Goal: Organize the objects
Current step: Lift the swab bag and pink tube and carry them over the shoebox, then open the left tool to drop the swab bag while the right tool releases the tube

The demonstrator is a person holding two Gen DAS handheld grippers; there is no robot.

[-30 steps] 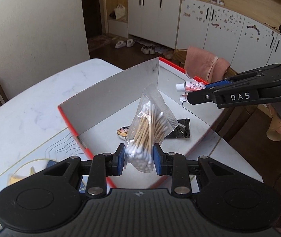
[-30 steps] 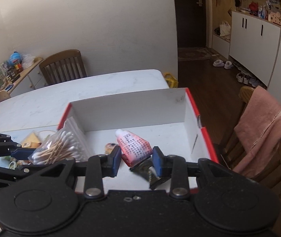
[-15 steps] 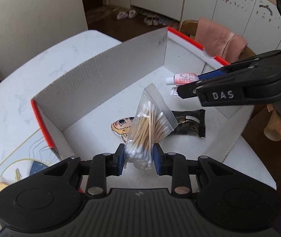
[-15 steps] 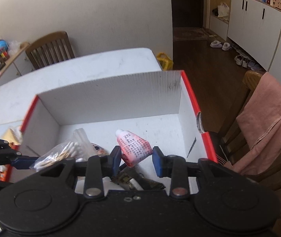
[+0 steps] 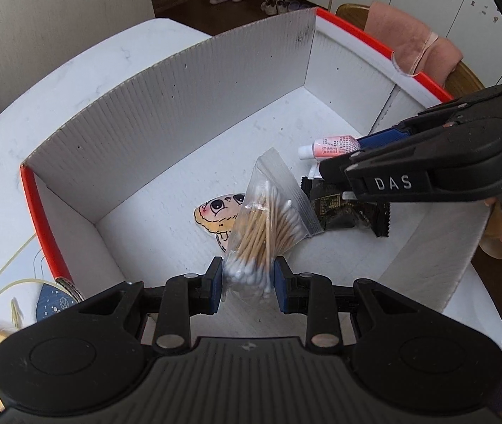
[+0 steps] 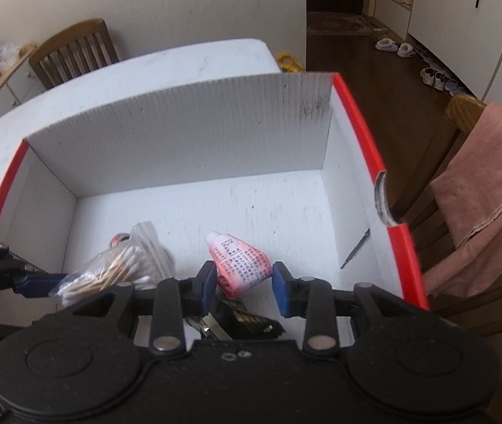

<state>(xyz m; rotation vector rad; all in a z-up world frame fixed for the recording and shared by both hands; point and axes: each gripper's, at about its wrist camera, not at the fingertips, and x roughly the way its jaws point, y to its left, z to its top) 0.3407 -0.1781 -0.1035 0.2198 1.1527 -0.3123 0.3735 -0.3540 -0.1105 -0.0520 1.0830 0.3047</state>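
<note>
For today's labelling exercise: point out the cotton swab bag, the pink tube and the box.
cotton swab bag [image 5: 265, 226], left wrist view, the wooden sticks.
pink tube [image 6: 238, 261], right wrist view, its printed body.
box [image 6: 180, 134], right wrist view, its far wall.

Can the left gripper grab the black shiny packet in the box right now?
Probably not. The left gripper is shut on the clear bag of cotton swabs, and the right gripper holding the pink tube hangs right over the black shiny packet.
</note>
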